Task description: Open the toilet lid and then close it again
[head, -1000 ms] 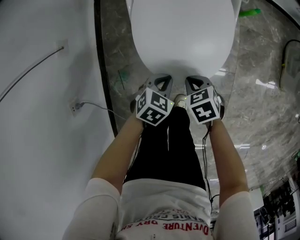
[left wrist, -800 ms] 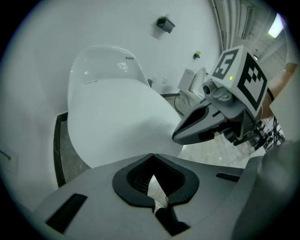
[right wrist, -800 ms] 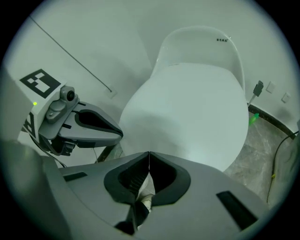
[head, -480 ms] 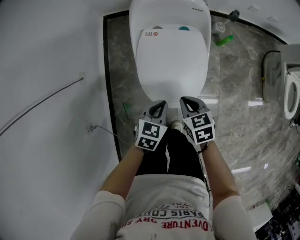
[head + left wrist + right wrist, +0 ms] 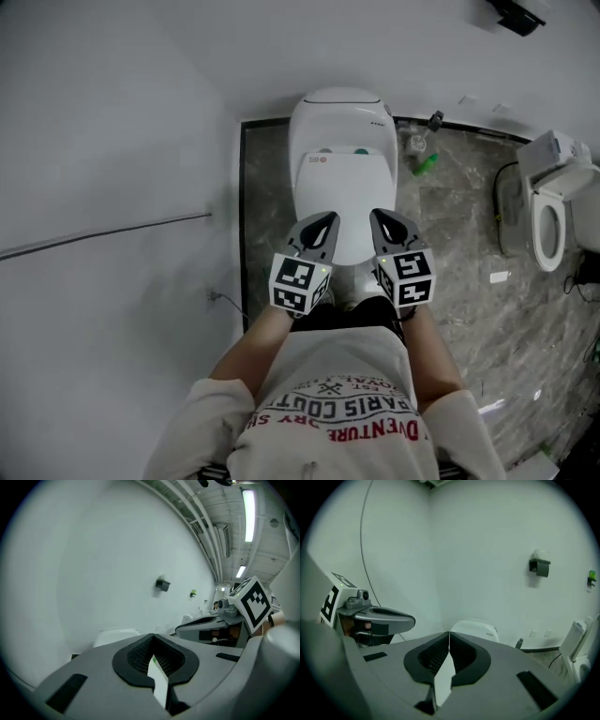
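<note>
Head view: toilet lid (image 5: 343, 192) lies closed, untouched.
Left gripper (image 5: 323, 223) and right gripper (image 5: 382, 219), jaws together and empty, hang well above it; apparently between steps, and lifting would demand stooping to its front edge.

Green bottle (image 5: 425, 165) on grey marble floor (image 5: 459, 267), second toilet (image 5: 537, 221) (far right), thin cable (image 5: 112, 234) along white wall (image 5: 94, 112)

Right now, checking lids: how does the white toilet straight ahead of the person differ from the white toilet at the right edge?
The white toilet straight ahead has its lid down over the bowl; the white toilet at the right edge shows an open bowl. The one ahead faces the person; the right one is turned sideways. Both are white.
</note>
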### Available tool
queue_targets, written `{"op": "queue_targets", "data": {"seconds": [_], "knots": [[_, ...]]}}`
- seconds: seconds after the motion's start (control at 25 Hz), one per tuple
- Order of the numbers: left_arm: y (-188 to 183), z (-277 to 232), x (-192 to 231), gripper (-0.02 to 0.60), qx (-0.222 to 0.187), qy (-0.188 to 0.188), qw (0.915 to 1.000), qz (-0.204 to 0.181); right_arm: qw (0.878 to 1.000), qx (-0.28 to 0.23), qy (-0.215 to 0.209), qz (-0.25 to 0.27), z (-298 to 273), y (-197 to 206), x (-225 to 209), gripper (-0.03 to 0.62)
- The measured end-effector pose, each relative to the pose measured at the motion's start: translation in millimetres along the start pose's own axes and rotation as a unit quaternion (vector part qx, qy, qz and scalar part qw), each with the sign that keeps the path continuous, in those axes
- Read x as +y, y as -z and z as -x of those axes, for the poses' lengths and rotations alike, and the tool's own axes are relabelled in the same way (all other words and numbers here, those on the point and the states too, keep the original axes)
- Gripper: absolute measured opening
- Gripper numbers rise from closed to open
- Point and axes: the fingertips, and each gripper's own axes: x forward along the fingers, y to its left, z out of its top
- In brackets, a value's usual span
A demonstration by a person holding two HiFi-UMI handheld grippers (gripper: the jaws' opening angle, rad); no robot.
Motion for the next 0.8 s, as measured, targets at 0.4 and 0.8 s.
{"op": "queue_targets", "data": {"seconds": [0.4,0.8], "knots": [[-105,101,-13,0.008,-0.114,-0.018,0.9931,-0.021,0.990,-0.126,0.066,0.024,100,-95,16,0.015],[-153,150,-19,0.008,-0.156,-0.040,0.9860,-0.042,0.981,-0.170,0.079,0.052,140,-130,30,0.015]]}}
